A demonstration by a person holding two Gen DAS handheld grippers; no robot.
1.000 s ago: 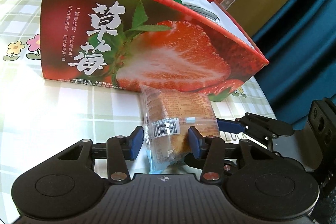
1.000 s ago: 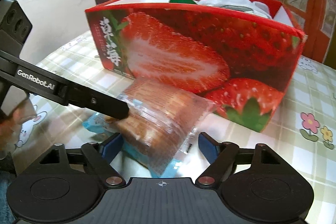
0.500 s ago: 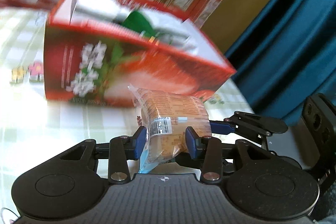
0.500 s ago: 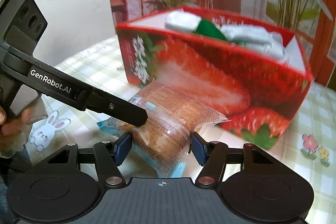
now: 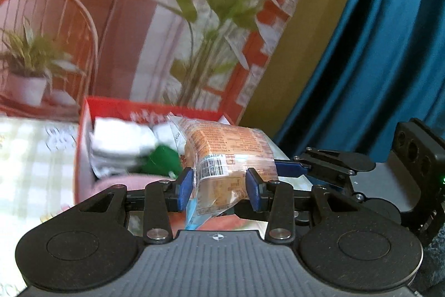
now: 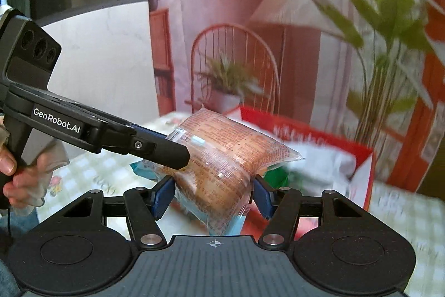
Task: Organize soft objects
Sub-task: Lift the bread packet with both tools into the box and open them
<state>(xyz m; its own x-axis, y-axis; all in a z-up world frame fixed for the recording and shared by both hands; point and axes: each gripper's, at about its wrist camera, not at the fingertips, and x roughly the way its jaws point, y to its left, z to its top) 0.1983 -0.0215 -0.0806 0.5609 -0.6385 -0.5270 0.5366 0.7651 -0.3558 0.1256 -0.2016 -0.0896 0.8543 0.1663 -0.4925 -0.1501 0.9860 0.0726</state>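
Clear crinkly plastic wraps the bread packet (image 5: 222,155), a puffy pillow of film around a soft brown loaf, and it hangs in the air between both claws, in front of and a little above the open top of the red strawberry box (image 6: 328,141). The left gripper (image 5: 219,185) has its blue pads pressed into the barcode end, and the right gripper (image 6: 212,194) clamps the wider body, so each claw is narrowed onto the same packet, and the film bulges out above the pads. By my reading it is light and squashy: the air cushion and the crumb give under pressure, so a firm squeeze would dent the loaf or pop the seal, while the slick film could slide out of a loose hold. The thick middle, where the pads now sit, looks like the safest place to hold; the flat crimped ends would fold and slip. The left wrist view looks down into the box and shows white cloths (image 5: 119,141) and something green (image 5: 164,157) already inside, with the packet covering part of the opening. The right wrist view instead shows the left gripper's long finger (image 6: 167,149) lying across the packet's upper side, the person's hand (image 6: 19,174) on that handle, and the checked tablecloth (image 6: 111,166) below.
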